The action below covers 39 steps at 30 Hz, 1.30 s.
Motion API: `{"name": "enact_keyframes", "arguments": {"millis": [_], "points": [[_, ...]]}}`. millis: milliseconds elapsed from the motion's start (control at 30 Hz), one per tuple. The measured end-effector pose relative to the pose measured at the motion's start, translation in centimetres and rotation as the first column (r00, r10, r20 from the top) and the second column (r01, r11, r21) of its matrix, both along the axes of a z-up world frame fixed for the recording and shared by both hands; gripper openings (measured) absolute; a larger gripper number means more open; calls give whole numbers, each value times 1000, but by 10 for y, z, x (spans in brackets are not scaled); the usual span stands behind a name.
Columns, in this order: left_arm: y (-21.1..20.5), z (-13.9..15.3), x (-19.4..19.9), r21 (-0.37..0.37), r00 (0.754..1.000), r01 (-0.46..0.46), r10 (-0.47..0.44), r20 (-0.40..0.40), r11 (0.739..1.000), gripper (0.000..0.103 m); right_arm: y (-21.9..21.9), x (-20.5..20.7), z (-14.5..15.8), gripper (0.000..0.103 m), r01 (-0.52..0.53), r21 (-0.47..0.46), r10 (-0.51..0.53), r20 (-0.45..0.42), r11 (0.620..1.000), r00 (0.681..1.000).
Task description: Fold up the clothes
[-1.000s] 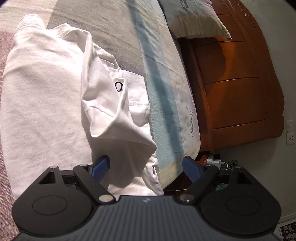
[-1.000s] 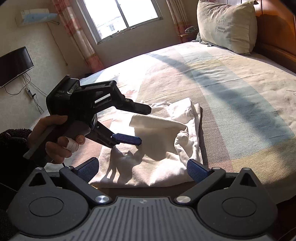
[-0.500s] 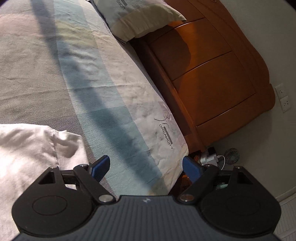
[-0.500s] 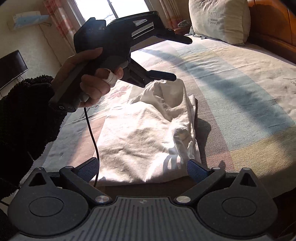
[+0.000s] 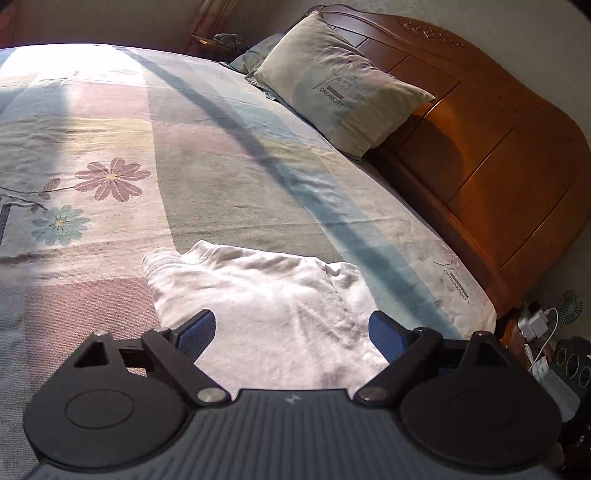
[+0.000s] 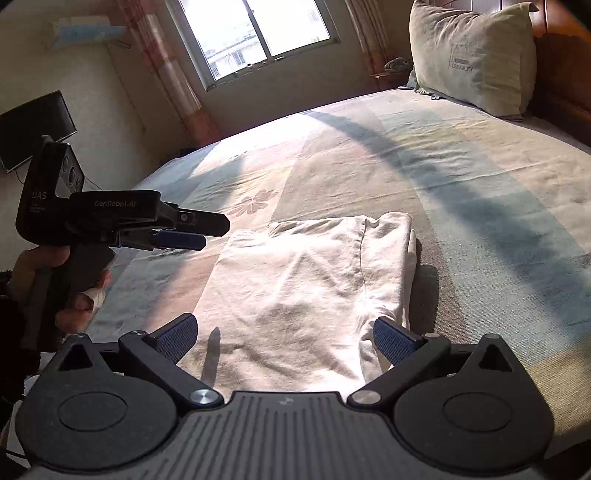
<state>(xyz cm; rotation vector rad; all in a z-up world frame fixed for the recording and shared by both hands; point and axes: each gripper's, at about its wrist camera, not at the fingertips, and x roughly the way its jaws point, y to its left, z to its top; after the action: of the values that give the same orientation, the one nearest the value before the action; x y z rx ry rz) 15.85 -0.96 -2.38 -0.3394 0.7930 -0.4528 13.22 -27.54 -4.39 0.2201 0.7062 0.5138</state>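
A white garment (image 5: 266, 295) (image 6: 306, 280) lies folded in a rough rectangle on the striped, flowered bedspread (image 5: 207, 177), with a thicker folded edge along its right side. My left gripper (image 5: 291, 328) hovers above its near end; its jaws are opening and nothing is between the blue pads. In the right wrist view the left gripper (image 6: 207, 230), held by a hand (image 6: 74, 295), is in the air left of the garment, clear of it. My right gripper (image 6: 284, 332) stands open just above the garment's near edge, holding nothing.
A pillow (image 5: 340, 85) (image 6: 476, 55) leans on the wooden headboard (image 5: 498, 147) at the far right. A window (image 6: 255, 33) and a dark screen (image 6: 33, 125) are on the far walls. Chargers, cables and a small fan (image 5: 570, 308) sit on the floor beside the bed.
The left gripper let a raised flap of the garment drop, lifted off, swung away and came back to the left. The garment now lies flat. The right gripper shifted slightly.
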Motion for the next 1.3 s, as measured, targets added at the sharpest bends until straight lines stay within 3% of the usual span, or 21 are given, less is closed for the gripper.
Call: {"name": "enact_keyframes", "arguments": {"millis": [100, 233, 433, 500, 567, 833, 967, 1033, 1300], "points": [[11, 0, -3, -36, 1000, -30, 30, -1, 999, 93, 16, 23, -16, 103, -30, -29, 29, -37, 999, 999], [3, -9, 8, -28, 1000, 5, -5, -15, 1000, 93, 22, 24, -44, 103, -34, -131, 26, -64, 991, 998], [-25, -37, 38, -36, 995, 75, -77, -65, 997, 93, 9, 15, -50, 103, 0, -56, -3, -57, 998, 998], [-33, -57, 49, 41, 987, 50, -43, -155, 998, 93, 4, 16, -51, 103, 6, -23, -7, -64, 1000, 998], [-33, -62, 49, 30, 987, 45, -40, -154, 999, 94, 2, 16, -51, 103, 7, -7, -7, -65, 1000, 998], [-30, -29, 22, 8, 988, 44, -42, -149, 999, 95, 6, 16, -51, 103, 5, -19, -6, -52, 1000, 999], [-37, -58, 14, 0, 969, 51, -49, -243, 999, 96, 2, 15, -52, 103, 11, 9, -10, -54, 1000, 999], [-38, -64, 10, 7, 973, 40, -37, -228, 999, 96, 1, 16, -52, 103, 11, 16, -10, -54, 1000, 999], [-32, -36, -5, 40, 983, 17, -9, -185, 999, 96, -2, 14, -52, 103, 21, 37, -19, -50, 999, 999]]}}
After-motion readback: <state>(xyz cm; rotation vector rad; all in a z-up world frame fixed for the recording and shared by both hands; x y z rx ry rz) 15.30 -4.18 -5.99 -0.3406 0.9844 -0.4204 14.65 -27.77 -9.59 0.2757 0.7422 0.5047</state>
